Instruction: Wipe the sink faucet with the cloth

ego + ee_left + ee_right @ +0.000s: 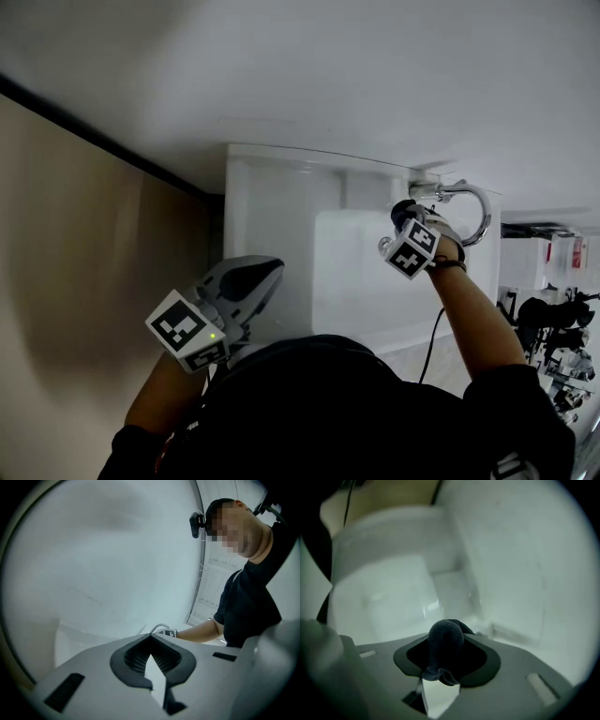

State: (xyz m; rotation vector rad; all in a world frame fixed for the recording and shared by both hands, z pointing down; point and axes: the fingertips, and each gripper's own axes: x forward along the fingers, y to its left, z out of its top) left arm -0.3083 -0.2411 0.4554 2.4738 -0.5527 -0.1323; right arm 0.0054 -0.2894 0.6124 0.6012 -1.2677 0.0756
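The dark cloth (445, 644) is bunched into a rounded wad and clamped between the jaws of the right hand-held gripper (412, 225), a frayed end hanging down behind the grip. In the head view this hand-held gripper is raised to the base of the curved chrome faucet (476, 204), with the cloth right at the metal, though actual contact cannot be made out. The faucet stands at the far right corner of the white sink (281, 225), whose glossy basin fills the right gripper view beyond the cloth. The left hand-held gripper (269, 272) hangs well apart, low at the sink's left near edge, its jaws closed tip to tip with nothing between them. A tan wall (75, 281) runs along the left.
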